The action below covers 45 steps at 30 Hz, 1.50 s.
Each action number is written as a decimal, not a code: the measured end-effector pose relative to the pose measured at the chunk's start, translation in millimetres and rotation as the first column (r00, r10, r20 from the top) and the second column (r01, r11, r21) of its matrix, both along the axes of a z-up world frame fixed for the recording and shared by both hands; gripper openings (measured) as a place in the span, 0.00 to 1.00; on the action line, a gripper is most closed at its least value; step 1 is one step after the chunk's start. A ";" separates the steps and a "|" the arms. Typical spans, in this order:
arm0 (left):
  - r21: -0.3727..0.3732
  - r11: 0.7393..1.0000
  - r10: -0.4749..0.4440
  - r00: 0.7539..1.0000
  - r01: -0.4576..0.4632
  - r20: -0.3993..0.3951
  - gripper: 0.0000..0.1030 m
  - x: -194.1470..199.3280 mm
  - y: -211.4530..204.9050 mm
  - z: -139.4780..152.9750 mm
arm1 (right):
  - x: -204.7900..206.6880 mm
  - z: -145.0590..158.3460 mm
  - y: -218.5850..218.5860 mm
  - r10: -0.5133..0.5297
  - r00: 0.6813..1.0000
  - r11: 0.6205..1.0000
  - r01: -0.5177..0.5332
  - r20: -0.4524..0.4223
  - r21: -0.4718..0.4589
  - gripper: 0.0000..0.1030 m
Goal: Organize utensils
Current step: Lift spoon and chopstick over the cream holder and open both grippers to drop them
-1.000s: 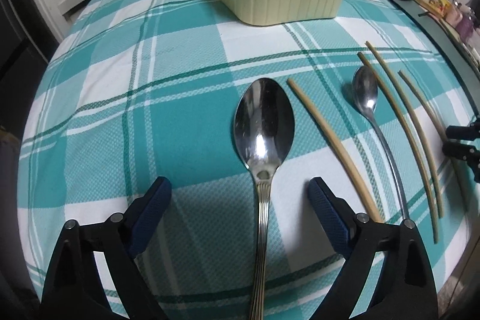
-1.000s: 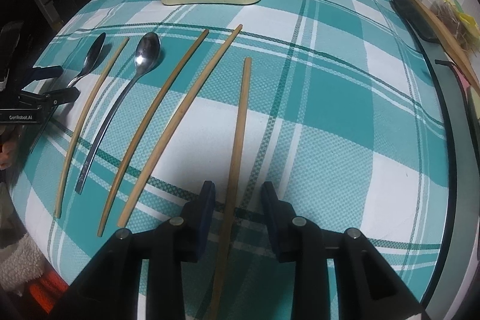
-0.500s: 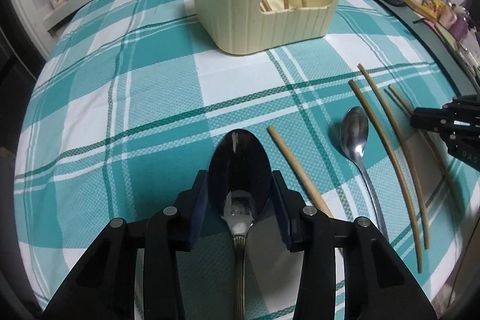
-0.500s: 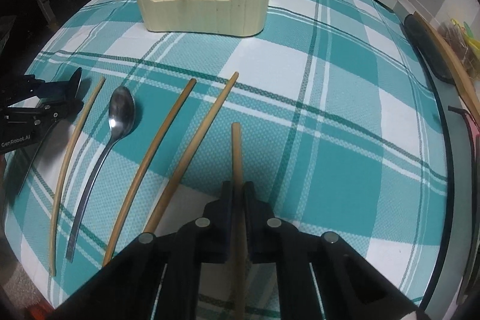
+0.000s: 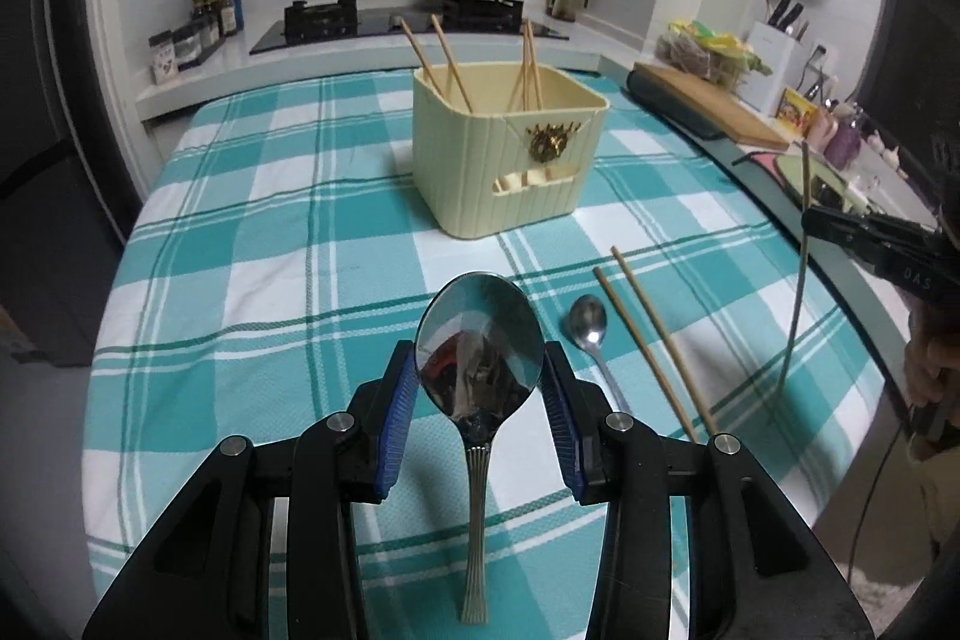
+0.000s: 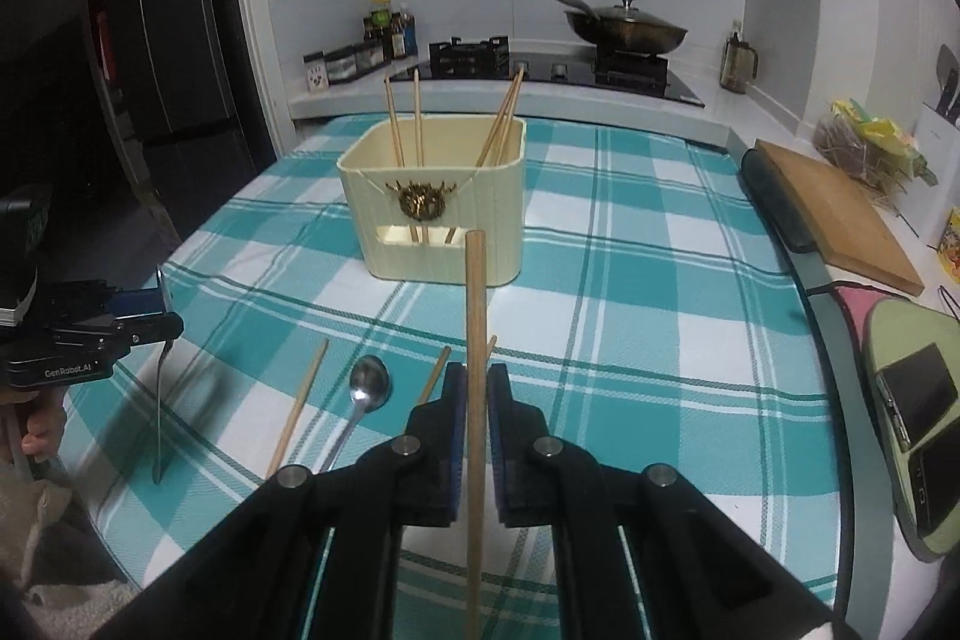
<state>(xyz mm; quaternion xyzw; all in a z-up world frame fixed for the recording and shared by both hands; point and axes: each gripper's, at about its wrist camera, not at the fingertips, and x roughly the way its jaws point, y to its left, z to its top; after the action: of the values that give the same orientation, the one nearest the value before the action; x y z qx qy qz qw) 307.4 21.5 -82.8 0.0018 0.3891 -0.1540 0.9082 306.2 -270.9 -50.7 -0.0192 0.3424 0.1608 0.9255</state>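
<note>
With the left gripper [image 5: 479,388] clamped on the big spoon [image 5: 479,370] and the right gripper [image 6: 474,436] pinching a chopstick [image 6: 475,340], we'd come in above the cream utensil holder [image 6: 432,214] and let go only once both tips are inside.

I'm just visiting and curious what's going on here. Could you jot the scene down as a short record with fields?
Setting: kitchen table with a teal checked tablecloth
Left gripper: closed on the bowl of a large spoon, lifted off the table
Right gripper: closed on one chopstick, also lifted
Holder: cream utensil holder, already with several chopsticks standing in it
On the cloth: a small spoon and loose chopsticks
Background: wok on the stove
</note>
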 end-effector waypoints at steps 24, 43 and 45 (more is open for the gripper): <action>-0.142 0.989 -0.016 0.993 0.033 0.119 0.40 7.6 19.1 95.6 | 12.4 62.9 3.5 -0.008 0.986 0.998 -0.001 0.169 0.057 0.07; -0.205 0.973 0.132 0.983 -0.104 0.130 0.40 221.6 -35.6 124.7 | 199.2 98.2 62.9 0.002 0.959 0.986 -0.049 0.284 0.159 0.07; -0.176 0.977 0.130 0.990 -0.119 0.057 0.40 240.3 -37.9 97.9 | 219.8 76.5 71.1 0.032 0.974 0.988 -0.064 0.223 0.140 0.07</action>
<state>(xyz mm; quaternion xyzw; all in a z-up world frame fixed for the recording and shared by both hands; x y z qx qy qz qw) 547.7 -16.4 15.1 -0.0959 0.3424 -0.1297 0.9256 526.0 -199.8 25.8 0.0228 0.2245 0.2047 0.9525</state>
